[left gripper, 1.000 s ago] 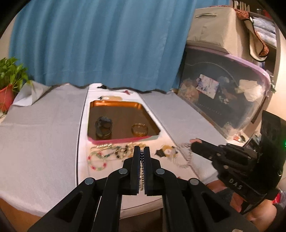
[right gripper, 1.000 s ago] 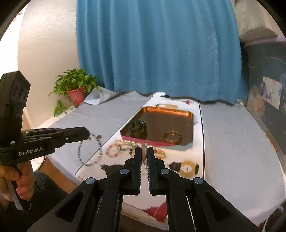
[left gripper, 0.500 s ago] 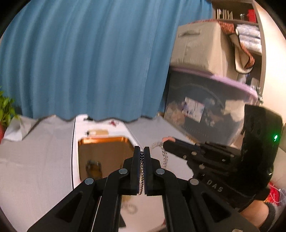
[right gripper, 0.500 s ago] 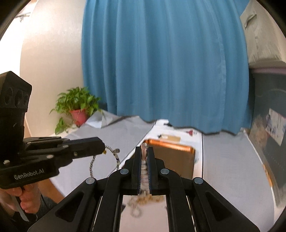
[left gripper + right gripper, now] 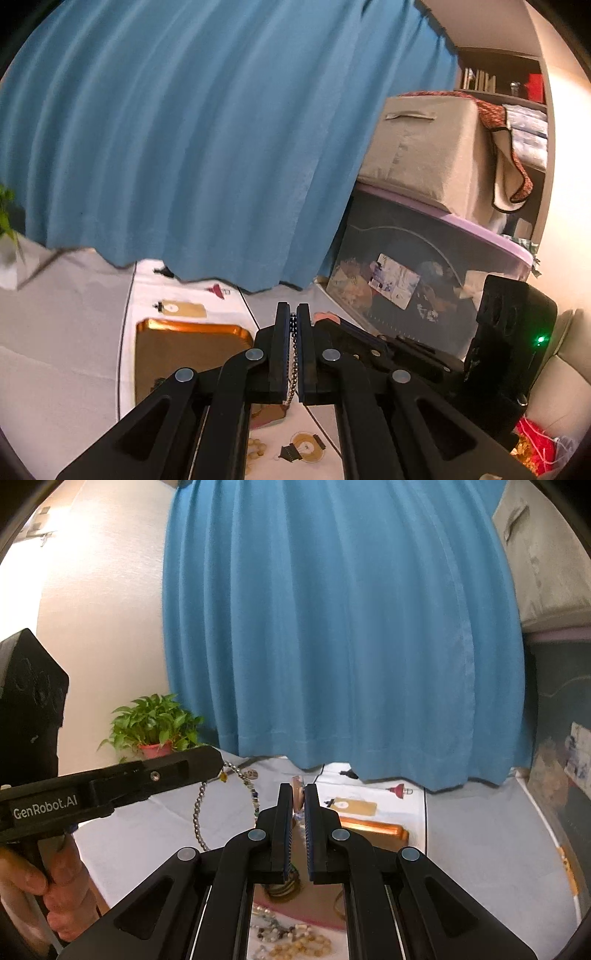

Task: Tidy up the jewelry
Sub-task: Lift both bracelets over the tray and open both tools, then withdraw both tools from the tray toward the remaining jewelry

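Note:
My left gripper (image 5: pixel 293 318) is shut on a beaded silver chain necklace (image 5: pixel 291 363); in the right wrist view the necklace (image 5: pixel 201 814) hangs in a loop from the left gripper (image 5: pixel 218 762). My right gripper (image 5: pixel 299 794) is shut on the necklace's peach pendant end (image 5: pixel 296 794); it also shows in the left wrist view (image 5: pixel 325 317). Both are held high above the copper tray (image 5: pixel 177 354), which also shows in the right wrist view (image 5: pixel 373 829). Dark bangles (image 5: pixel 282 886) lie in the tray.
Loose beaded bracelets (image 5: pixel 291 941) lie on the white cloth in front of the tray. A potted plant (image 5: pixel 155 734) stands far left. A clear storage bin (image 5: pixel 424 280) with a beige box (image 5: pixel 424 147) on top is at the right. A blue curtain (image 5: pixel 332 627) hangs behind.
Both grippers have lifted the necklace up off the table and moved closer together; the views have tilted upward, so the tray and loose jewelry sit lower in view.

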Motion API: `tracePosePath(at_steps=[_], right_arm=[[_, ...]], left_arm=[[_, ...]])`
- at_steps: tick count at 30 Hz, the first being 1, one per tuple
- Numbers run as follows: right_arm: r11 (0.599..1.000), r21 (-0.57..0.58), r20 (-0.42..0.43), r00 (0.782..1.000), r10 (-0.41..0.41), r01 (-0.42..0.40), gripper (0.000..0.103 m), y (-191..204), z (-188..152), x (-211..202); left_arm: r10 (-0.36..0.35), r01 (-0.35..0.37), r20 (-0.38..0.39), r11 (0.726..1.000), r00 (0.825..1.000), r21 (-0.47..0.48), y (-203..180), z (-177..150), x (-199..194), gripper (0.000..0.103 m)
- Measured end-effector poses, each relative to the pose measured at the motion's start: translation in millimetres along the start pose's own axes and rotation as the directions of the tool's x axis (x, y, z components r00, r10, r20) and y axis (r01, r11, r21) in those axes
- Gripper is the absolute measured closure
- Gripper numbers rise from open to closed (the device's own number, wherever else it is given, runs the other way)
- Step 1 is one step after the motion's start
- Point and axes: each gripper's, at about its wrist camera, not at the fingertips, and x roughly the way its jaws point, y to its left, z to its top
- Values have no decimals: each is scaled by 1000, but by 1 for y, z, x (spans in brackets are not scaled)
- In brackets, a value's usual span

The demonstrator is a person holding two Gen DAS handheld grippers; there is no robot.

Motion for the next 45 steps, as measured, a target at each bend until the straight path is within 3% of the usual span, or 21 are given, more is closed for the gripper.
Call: tracePosePath(at_steps=[6,11,17,21,28,31,34,36,38,40,45], right_arm=[[1000,1,-89,996,7,-7,96,-15,-27,48],[1000,26,-189,982,11,-6,97,-30,-61,91],[997,74,-311,950,24,-1,96,-49,-102,133],[990,137,-362,930,67,-18,96,-58,-118,151],[991,131,-464,883,67,-6,97,-55,-137,175],[994,96,-477,879,2,51,97,-56,-144,175],[994,97,-483,876,-2,56,95,-56,-145,175],[993,102,-476,880,-5,61,93,-56,-144,174],[991,122,-474,880,6,59,85,-56,-142,170],[990,120,-468,883,-6,71,80,-56,-139,167],[986,138,-442,897,-18,88,75,-50,-132,139]], left_arm=[[18,-23,-99,999,995,-49,34,-29,47,102],[82,-97,-213,993,974,-61,65,-62,88,102],[131,-171,-323,980,937,-101,100,-94,122,102],[117,-177,-377,976,919,-129,110,-109,138,102],[252,-294,-487,956,836,-10,114,-134,155,102],[277,-308,-496,951,823,20,114,-136,154,101],[287,-312,-488,950,824,32,113,-137,154,100],[306,-331,-491,943,816,38,112,-136,155,96],[326,-349,-495,936,806,48,111,-135,156,71],[384,-399,-491,914,782,79,108,-135,151,59],[396,-410,-468,909,790,77,93,-135,119,46]])
